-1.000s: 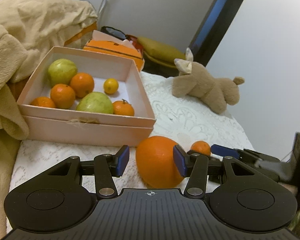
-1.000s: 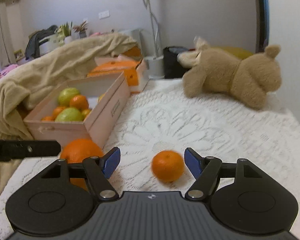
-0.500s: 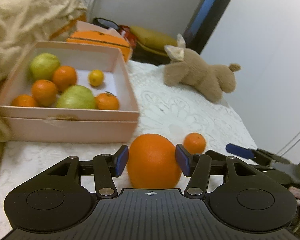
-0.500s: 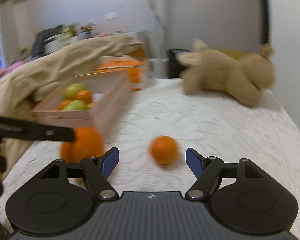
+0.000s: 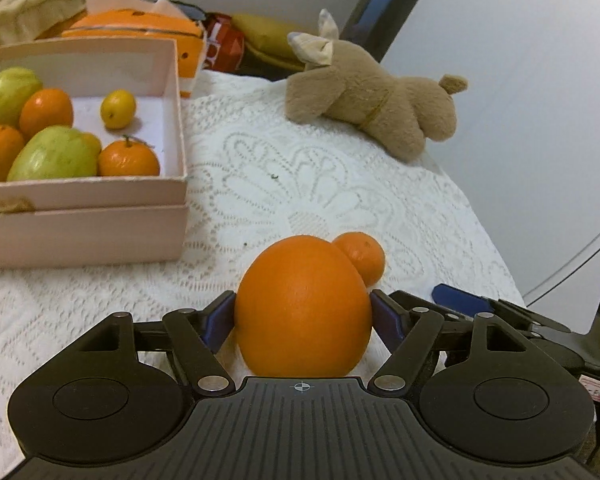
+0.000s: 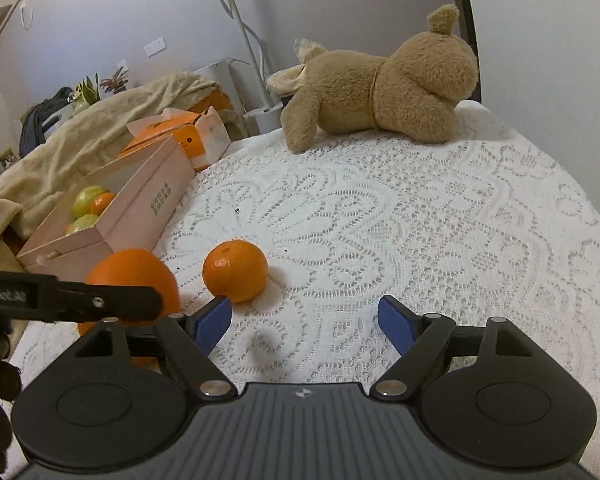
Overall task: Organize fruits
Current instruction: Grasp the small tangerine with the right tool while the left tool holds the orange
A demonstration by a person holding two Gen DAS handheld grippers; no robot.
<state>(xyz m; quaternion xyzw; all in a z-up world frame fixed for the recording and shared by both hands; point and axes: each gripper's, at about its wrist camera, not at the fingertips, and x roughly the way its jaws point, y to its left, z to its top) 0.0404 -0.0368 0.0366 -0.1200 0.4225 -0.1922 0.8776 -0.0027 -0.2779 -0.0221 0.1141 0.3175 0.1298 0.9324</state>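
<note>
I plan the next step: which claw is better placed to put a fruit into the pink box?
Left. The left claw already has the large orange between its fingers, and the pink box is on its side. The right claw is open, the small orange beyond its left finger.

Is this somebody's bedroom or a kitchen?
Most likely a bedroom. A brown plush toy animal lies on a white lace cover, a rumpled beige blanket is heaped beside the pink cardboard fruit box, and no kitchen things show.
</note>
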